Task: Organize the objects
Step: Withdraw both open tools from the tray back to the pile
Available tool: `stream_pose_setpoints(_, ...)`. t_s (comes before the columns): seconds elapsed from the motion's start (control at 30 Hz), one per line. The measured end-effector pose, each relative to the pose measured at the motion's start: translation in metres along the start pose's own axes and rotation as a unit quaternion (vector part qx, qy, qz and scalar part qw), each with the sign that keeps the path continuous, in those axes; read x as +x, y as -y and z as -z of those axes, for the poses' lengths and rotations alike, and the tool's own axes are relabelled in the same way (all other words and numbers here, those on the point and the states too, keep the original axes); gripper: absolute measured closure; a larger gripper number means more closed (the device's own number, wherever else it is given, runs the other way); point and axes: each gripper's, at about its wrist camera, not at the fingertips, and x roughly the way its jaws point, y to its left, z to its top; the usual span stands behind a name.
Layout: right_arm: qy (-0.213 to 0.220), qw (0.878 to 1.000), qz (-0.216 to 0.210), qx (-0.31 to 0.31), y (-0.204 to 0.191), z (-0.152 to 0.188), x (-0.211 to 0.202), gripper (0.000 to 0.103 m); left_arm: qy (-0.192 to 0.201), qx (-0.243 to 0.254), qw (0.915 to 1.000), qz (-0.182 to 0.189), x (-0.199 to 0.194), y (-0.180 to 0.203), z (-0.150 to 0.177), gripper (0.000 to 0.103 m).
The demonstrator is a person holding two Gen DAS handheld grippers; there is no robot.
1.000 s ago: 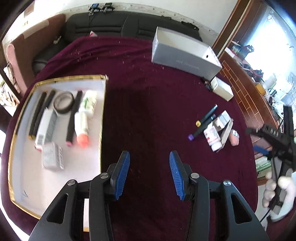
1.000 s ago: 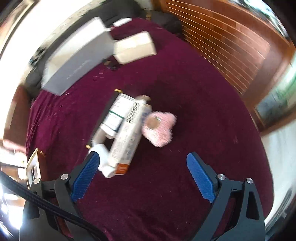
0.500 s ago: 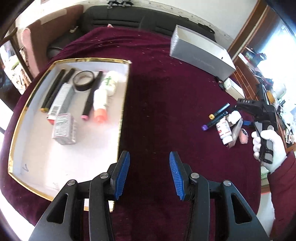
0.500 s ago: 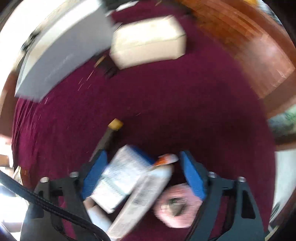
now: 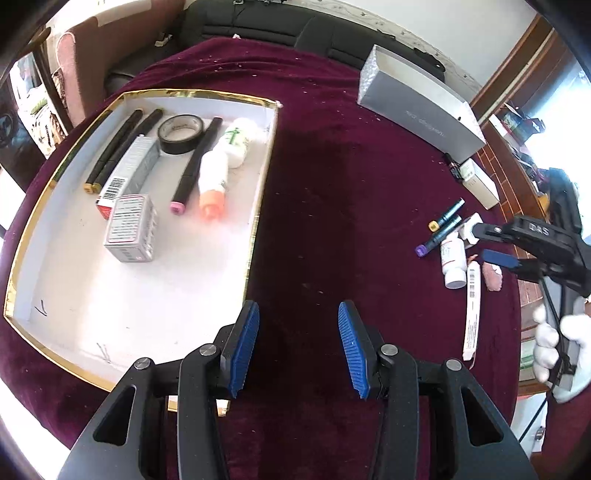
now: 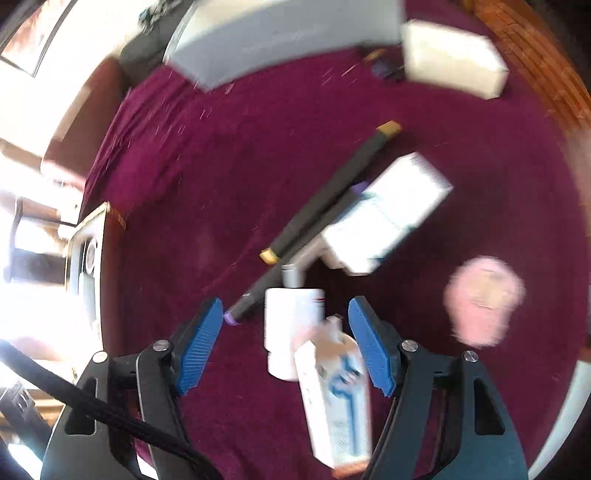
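Note:
A gold-rimmed white tray [image 5: 62, 280] at left holds markers, a tape roll [image 5: 180, 133], two bottles and small boxes. My left gripper [image 5: 298, 345] is open and empty over the maroon cloth beside the tray's right edge. A loose pile lies at right: two markers [image 5: 441, 230], a white pill bottle [image 5: 453, 261], a long tube box [image 5: 472, 310] and a pink fluffy thing [image 5: 492, 277]. My right gripper [image 6: 286, 345] is open, its jaws on either side of the pill bottle [image 6: 291, 325] and the tube box's [image 6: 338, 398] end. The right wrist view is blurred.
A long silver box [image 5: 421, 110] lies at the back right with a small cream box [image 5: 480, 182] near it. A black sofa [image 5: 280, 26] stands behind the table. The table's right edge drops to a wooden floor [image 5: 517, 177].
My right gripper has come down over the pile and pulled back, its jaws now straddling the pill bottle. The left gripper has shifted slightly, staying open.

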Motion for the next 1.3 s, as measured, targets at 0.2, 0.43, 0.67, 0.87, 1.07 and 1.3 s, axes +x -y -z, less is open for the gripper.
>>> stream_pose_setpoints(0.2, 0.013, 0.999, -0.017, 0.028, 0.023, 0.023, -0.020, 0.032, 0.002, 0.013, 0.9999, 0.007, -0.003, 0.014, -0.001, 0.064)
stream_pose_setpoints(0.43, -0.026, 1.000, -0.009, 0.015, -0.010, -0.011, 0.030, 0.032, 0.009, 0.012, 0.9997, 0.018, -0.004, 0.017, -0.003, 0.064)
stream_pose_setpoints(0.67, -0.103, 0.985, -0.133, -0.024, -0.050, 0.010, 0.047, 0.031, 0.001, 0.008, 0.9999, 0.009, -0.002, 0.009, -0.002, 0.064)
stream_pose_setpoints(0.87, -0.053, 0.987, -0.150, 0.027, -0.024, 0.025, 0.012, 0.030, -0.009, 0.033, 0.9991, 0.026, 0.007, 0.024, -0.005, 0.064)
stream_pose_setpoints(1.07, 0.012, 0.990, -0.099, 0.103, 0.038, 0.052, -0.025, 0.028, -0.014, 0.129, 0.9912, 0.028, 0.030, 0.069, -0.007, 0.064)
stream_pose_setpoints(1.3, 0.015, 0.981, -0.088, 0.171, 0.084, 0.075, -0.030, 0.028, -0.029, 0.215, 0.9762, 0.013, 0.056, 0.118, -0.004, 0.064)
